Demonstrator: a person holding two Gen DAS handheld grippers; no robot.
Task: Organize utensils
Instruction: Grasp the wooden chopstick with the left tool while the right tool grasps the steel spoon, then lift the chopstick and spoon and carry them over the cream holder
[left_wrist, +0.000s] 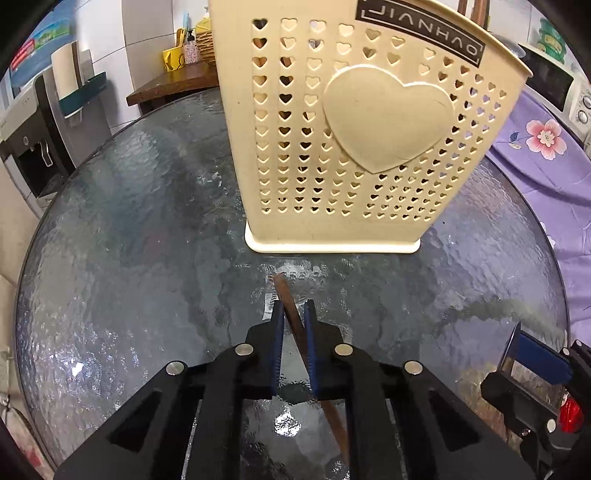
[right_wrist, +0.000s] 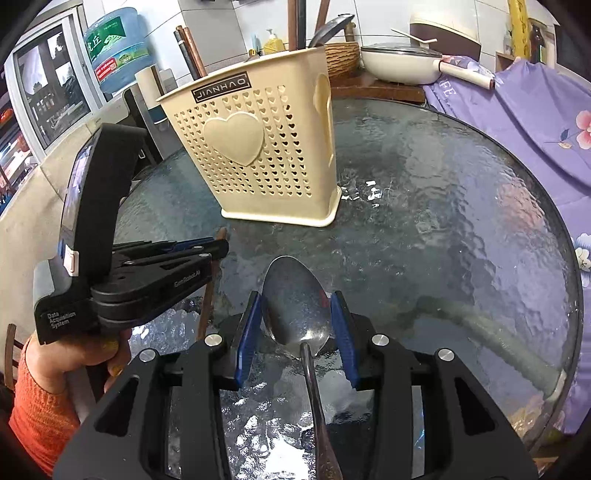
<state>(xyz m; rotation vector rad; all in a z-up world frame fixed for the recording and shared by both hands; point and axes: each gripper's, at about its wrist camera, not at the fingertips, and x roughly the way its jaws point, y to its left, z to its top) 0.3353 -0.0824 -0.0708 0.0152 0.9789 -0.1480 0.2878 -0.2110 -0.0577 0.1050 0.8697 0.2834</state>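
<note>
My left gripper (left_wrist: 293, 306) is shut on a thin brown chopstick (left_wrist: 281, 288), which slants between the blue pads just above the glass table. The cream heart-pierced utensil holder (left_wrist: 369, 122) stands upright close ahead. In the right wrist view, my right gripper (right_wrist: 296, 295) is shut on the bowl of a metal spoon (right_wrist: 295, 314), its handle running back toward the camera. The holder (right_wrist: 258, 155) stands ahead to the left with chopsticks and dark handles sticking out. The left gripper (right_wrist: 221, 249), held by a hand in an orange sleeve, sits left of the spoon with the chopstick (right_wrist: 208, 306).
The round textured glass table (right_wrist: 461, 221) carries the holder. A purple flowered cloth (right_wrist: 517, 122) lies along its right edge. A white pan (right_wrist: 399, 62) and a wicker basket (right_wrist: 341, 55) sit on a wooden stand behind. A water dispenser (left_wrist: 33, 147) stands far left.
</note>
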